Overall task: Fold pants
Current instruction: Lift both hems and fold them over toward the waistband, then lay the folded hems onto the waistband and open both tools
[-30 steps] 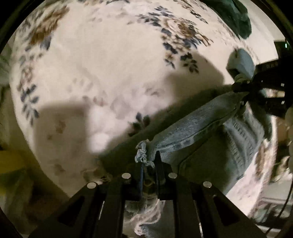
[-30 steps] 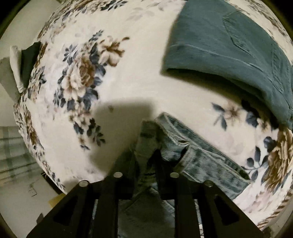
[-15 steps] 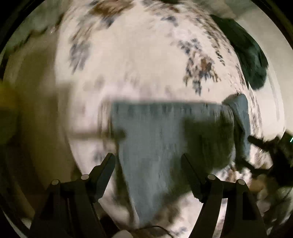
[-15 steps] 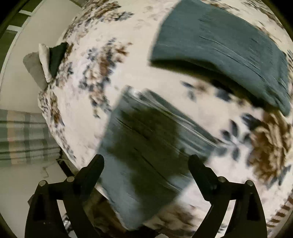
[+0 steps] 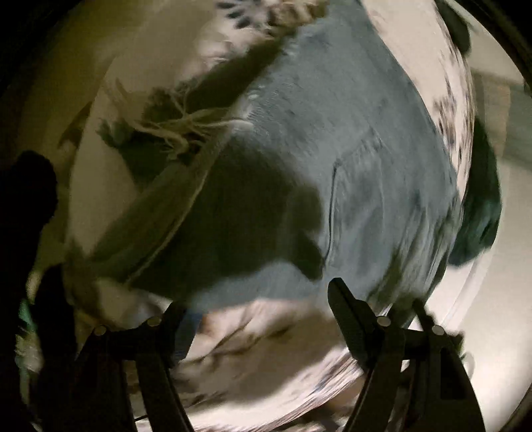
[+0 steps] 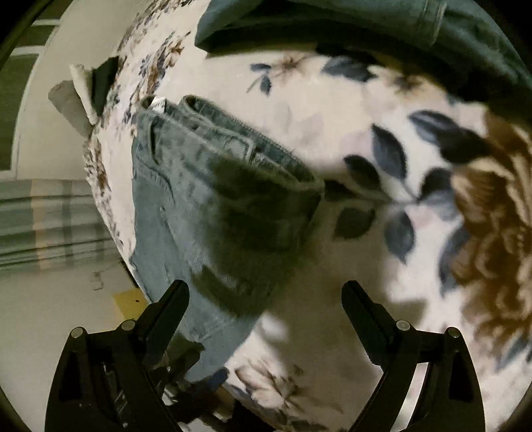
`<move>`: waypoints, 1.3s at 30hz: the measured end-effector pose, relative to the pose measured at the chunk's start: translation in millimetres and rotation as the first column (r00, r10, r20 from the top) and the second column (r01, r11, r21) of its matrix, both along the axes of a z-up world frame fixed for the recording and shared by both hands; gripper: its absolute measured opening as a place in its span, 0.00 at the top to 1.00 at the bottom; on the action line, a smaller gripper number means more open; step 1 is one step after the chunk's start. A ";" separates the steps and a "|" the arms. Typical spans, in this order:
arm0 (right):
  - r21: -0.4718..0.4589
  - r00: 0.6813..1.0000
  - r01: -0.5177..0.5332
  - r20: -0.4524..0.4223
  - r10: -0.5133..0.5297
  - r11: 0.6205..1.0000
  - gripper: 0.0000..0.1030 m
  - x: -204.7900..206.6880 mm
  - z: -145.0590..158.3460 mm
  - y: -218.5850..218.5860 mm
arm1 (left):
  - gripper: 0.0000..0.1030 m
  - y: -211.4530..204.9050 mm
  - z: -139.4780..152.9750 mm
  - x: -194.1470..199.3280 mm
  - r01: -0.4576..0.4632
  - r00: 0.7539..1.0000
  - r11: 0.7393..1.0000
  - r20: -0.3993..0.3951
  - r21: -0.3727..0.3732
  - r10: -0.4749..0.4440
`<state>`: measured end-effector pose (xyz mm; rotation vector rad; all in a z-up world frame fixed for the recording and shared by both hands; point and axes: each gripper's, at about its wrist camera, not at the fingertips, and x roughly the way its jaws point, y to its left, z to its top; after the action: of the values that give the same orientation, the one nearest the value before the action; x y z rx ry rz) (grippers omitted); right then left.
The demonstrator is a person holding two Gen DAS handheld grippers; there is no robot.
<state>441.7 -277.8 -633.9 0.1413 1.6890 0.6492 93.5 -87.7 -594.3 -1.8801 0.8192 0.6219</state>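
Both tools, clamped on the jeans [image 6: 186, 199] a second ago, now gape apart: left tool [image 5: 259, 319], right tool [image 6: 266, 305]. Jeans lie folded on the floral cloth [image 6: 332, 99].

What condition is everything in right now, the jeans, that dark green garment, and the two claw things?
Light blue jeans: folded, lying on the floral cover, released.
Dark green pants: folded, lying beyond the jeans, untouched.
Floral cover: spread flat under both garments.
Left gripper: open, holding nothing, above the jeans; the view is blurred.
Right gripper: open, holding nothing, at the jeans' edge.
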 end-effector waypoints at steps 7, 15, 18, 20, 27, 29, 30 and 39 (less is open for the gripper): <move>0.149 0.998 0.062 -0.009 -0.061 0.987 0.08 20.3 -23.2 8.1 | 0.31 22.8 -7.2 1.7 -0.209 0.978 0.978 -0.031 -0.002 0.209; 0.255 0.993 0.119 -0.018 -0.118 0.960 0.09 30.1 -27.4 19.2 | 0.64 42.4 8.6 6.3 -0.317 0.945 0.946 -0.058 0.071 0.321; 0.250 0.993 0.115 -0.014 -0.115 0.961 0.26 31.2 -27.1 24.4 | 0.72 54.5 8.8 15.2 -0.292 0.953 0.950 -0.051 0.109 0.298; 0.226 0.993 0.113 0.006 -0.118 0.968 0.40 30.6 -27.8 24.8 | 0.76 61.1 7.5 16.6 -0.289 0.954 0.951 -0.044 0.111 0.295; 0.215 0.986 0.141 0.052 -0.156 0.966 0.58 16.3 6.5 17.1 | 0.79 68.7 47.3 23.1 -0.185 0.982 0.955 0.018 0.231 0.186; 0.224 0.983 0.163 0.050 -0.179 0.961 0.59 10.8 24.9 14.8 | 0.79 76.0 64.2 25.3 -0.144 0.990 0.955 0.030 0.260 0.141; 0.229 0.981 0.171 0.049 -0.187 0.958 0.59 9.0 33.4 13.0 | 0.79 81.2 74.3 29.2 -0.117 0.993 0.953 0.036 0.279 0.111; 0.306 0.953 0.270 0.048 -0.298 0.913 0.60 17.8 138.7 1.1 | 0.79 111.3 163.0 62.9 0.046 0.993 0.921 0.080 0.386 -0.083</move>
<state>459.5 -276.7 -495.2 0.5538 1.4358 0.6737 156.3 23.7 -431.3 -1.5064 0.6408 0.5979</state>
